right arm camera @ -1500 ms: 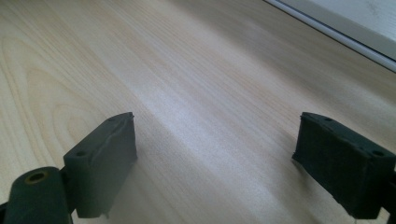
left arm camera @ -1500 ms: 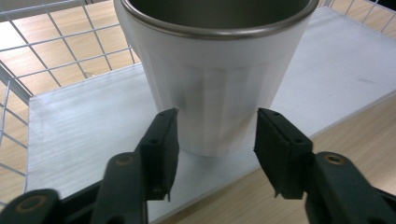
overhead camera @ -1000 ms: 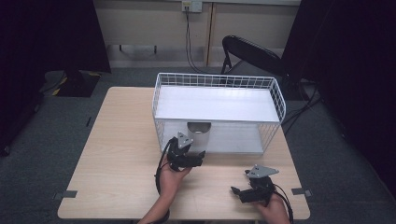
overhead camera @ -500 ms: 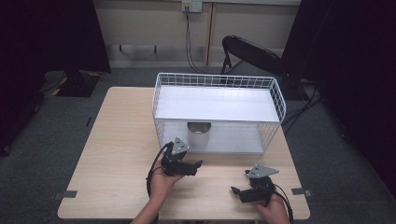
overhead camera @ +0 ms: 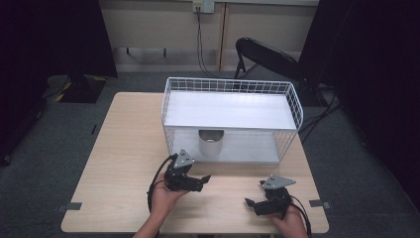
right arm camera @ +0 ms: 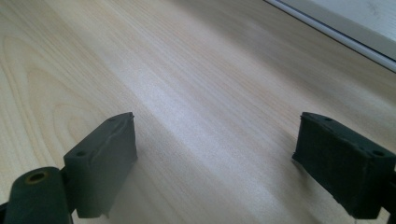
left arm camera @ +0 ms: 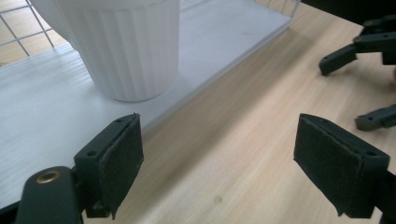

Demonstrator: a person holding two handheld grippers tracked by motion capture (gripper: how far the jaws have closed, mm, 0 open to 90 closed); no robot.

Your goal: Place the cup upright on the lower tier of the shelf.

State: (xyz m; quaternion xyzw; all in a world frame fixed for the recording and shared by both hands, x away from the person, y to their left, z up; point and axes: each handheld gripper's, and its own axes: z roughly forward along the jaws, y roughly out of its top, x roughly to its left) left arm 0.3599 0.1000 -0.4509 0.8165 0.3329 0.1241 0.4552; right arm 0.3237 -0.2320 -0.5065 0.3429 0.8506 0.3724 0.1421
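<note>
A white ribbed cup stands upright on the lower shelf of a white wire rack; in the left gripper view the cup sits just beyond the shelf's front edge. My left gripper hovers low over the wooden table in front of the rack, jaws open and empty, pointing right. My right gripper rests near the table's front right, open with bare wood between its pads. The right gripper's black jaws also show far off in the left gripper view.
The rack's white upper shelf covers the back of the lower one. The table is bare wood left of the rack. A black chair stands behind the table. The rack's lower shelf edge lies ahead of the right gripper.
My left gripper has drawn back from the cup at the rack's front toward the near edge, open and empty. The cup stays on the lower shelf. The right gripper has not moved.
</note>
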